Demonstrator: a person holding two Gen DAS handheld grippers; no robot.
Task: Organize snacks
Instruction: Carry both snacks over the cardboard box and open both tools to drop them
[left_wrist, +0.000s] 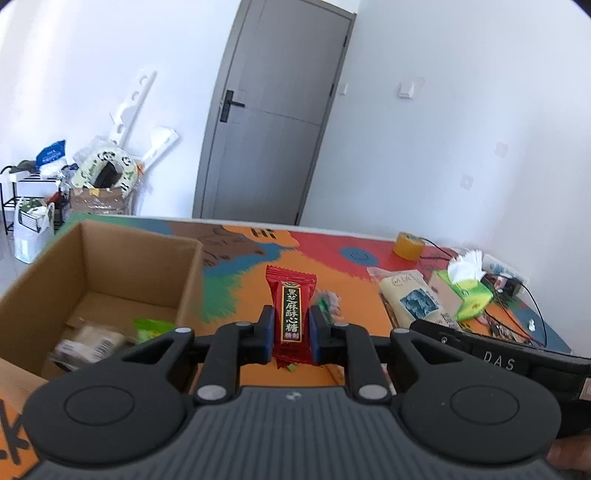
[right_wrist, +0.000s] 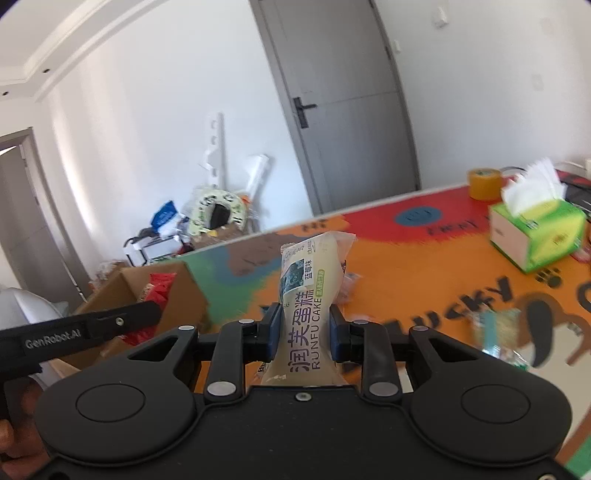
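red candy packet (left_wrist: 291, 317): held upright between the blue pads of the left gripper (left_wrist: 291, 334); clamped about its lower half, top end free above the jaws; carried above the orange table (left_wrist: 354, 295), just right of the cardboard box (left_wrist: 110, 258)
cake packet (right_wrist: 308, 306): pale "runfu cake" wrapper pinched at its waist by the right gripper (right_wrist: 304, 332); upper half stands free and leans slightly right; lower end is hidden behind the gripper body
step in hand: judged to be the carrying of both snacks to the box; a few packets are already seen on the box floor (left_wrist: 92, 341)
advice, left: the packet is best brought over the near right wall of the box and lowered inside before the jaws are parted; a release above the rim risks a bounce onto the table
advice, right: the soft cake should be gripped no tighter; its turn is best taken after the left gripper is withdrawn, as the two tools are seen close together
surroundings: green tissue box (right_wrist: 535, 232); tape roll (right_wrist: 484, 182); loose small wrappers (right_wrist: 498, 336) on the table, blurred; cables (left_wrist: 517, 314) at the far right
obstructions: the box wall and the other gripper's arm; nothing else is noted in the path
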